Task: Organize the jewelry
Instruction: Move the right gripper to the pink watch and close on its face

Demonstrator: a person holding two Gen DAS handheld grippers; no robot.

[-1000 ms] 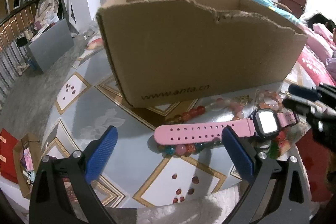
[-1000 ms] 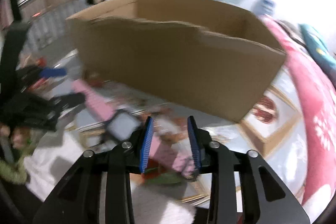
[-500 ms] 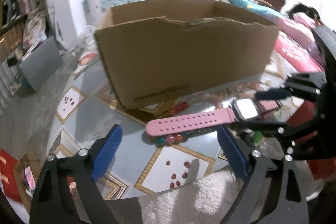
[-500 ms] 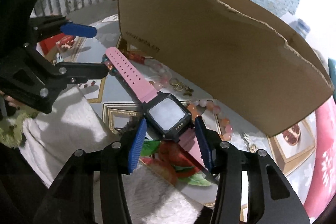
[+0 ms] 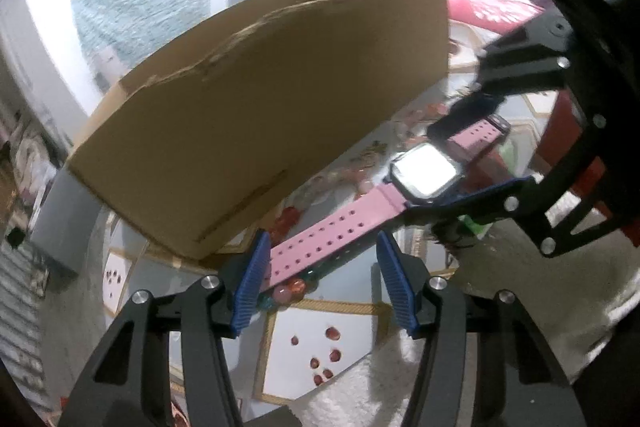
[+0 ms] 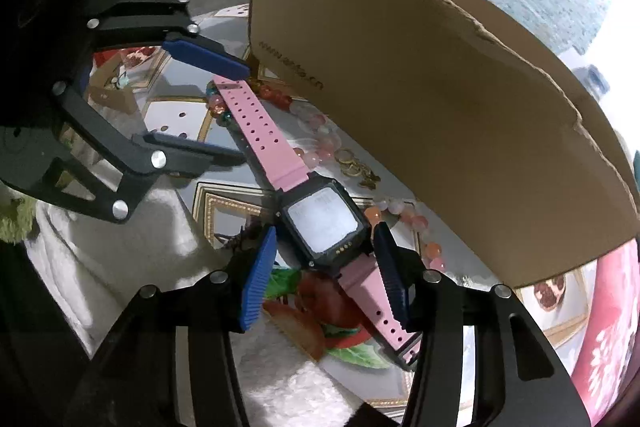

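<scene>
The left gripper [image 5: 320, 279] has just been narrowing around the pink watch [image 6: 320, 223]'s strap tip, the right gripper [image 6: 324, 275] widening beside its face. Neither pinches; closing unevenly could skew it.

Cardboard box [image 6: 440, 99] interior hidden behind near wall; bead bracelet [image 5: 292, 287] partly under pink watch [image 5: 360, 215] strap; far room blurred.

A pink rubber-strapped watch with a black square case [image 6: 324, 223] lies flat across coloured glass-bead bracelets [image 6: 320, 143], beside a brown cardboard box [image 6: 440, 107].
</scene>
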